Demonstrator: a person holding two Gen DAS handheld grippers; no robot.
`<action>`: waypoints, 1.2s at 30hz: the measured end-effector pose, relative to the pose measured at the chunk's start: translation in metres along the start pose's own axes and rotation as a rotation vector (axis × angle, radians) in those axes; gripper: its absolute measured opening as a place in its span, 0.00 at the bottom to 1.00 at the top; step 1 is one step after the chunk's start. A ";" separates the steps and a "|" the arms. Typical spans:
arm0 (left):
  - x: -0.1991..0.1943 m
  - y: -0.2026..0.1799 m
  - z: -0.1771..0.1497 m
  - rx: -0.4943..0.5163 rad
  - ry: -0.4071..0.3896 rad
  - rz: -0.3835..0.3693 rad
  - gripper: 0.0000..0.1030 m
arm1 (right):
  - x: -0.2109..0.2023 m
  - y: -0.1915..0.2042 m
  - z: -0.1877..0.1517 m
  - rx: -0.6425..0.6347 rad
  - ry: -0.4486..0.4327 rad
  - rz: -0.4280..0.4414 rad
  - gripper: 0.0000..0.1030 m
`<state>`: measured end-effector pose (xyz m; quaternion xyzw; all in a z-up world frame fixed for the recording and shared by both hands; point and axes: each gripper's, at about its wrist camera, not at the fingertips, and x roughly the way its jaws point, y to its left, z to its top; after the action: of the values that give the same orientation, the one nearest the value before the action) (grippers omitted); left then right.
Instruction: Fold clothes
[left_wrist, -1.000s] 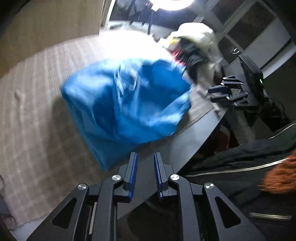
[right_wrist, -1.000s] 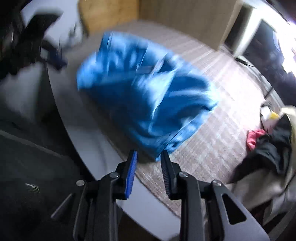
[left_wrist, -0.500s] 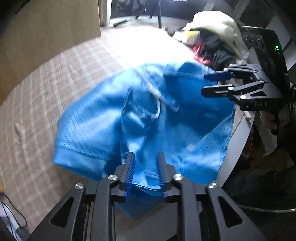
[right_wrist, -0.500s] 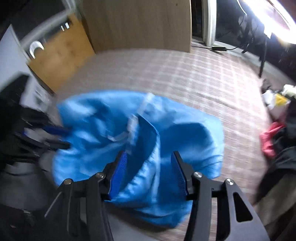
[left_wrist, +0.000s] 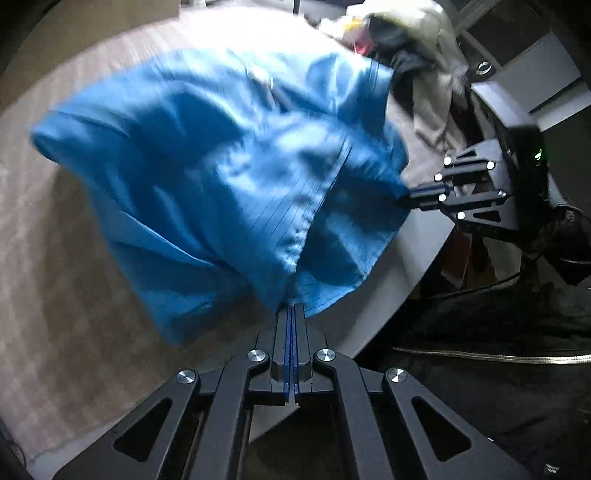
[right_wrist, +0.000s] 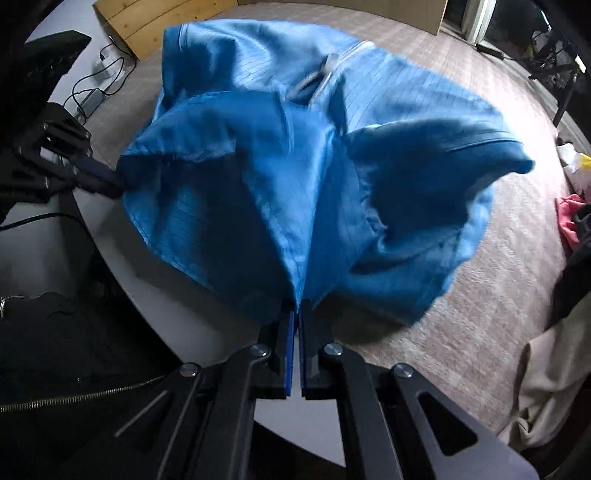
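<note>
Left gripper (left_wrist: 293, 314): pressed together, pinching blue garment (left_wrist: 229, 166) edge.
Right gripper (right_wrist: 297, 314): pinching another edge.
Garment: bunched over table (right_wrist: 110, 236); clothes pile (left_wrist: 417, 48) far right.

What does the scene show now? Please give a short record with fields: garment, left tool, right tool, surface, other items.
garment: blue garment, crumpled, partly lifted
left tool: left tool, shut on the garment's edge
right tool: right tool, shut on another edge
surface: checked cloth over a round table
other items: pile of clothes at the far side
</note>
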<state>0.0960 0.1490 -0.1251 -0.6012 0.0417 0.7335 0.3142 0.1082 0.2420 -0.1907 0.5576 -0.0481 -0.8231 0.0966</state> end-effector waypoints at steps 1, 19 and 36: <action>-0.008 0.000 0.001 0.000 -0.021 0.004 0.00 | -0.003 -0.001 -0.002 -0.002 0.002 0.003 0.02; 0.033 0.086 0.108 -0.057 -0.011 0.164 0.09 | 0.044 -0.092 0.061 0.226 -0.027 -0.119 0.05; 0.018 -0.026 0.028 -0.059 -0.058 0.053 0.36 | 0.007 0.029 0.002 -0.021 0.039 -0.062 0.64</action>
<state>0.0841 0.1892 -0.1257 -0.5874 0.0268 0.7597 0.2777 0.1068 0.2125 -0.1910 0.5736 -0.0202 -0.8152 0.0780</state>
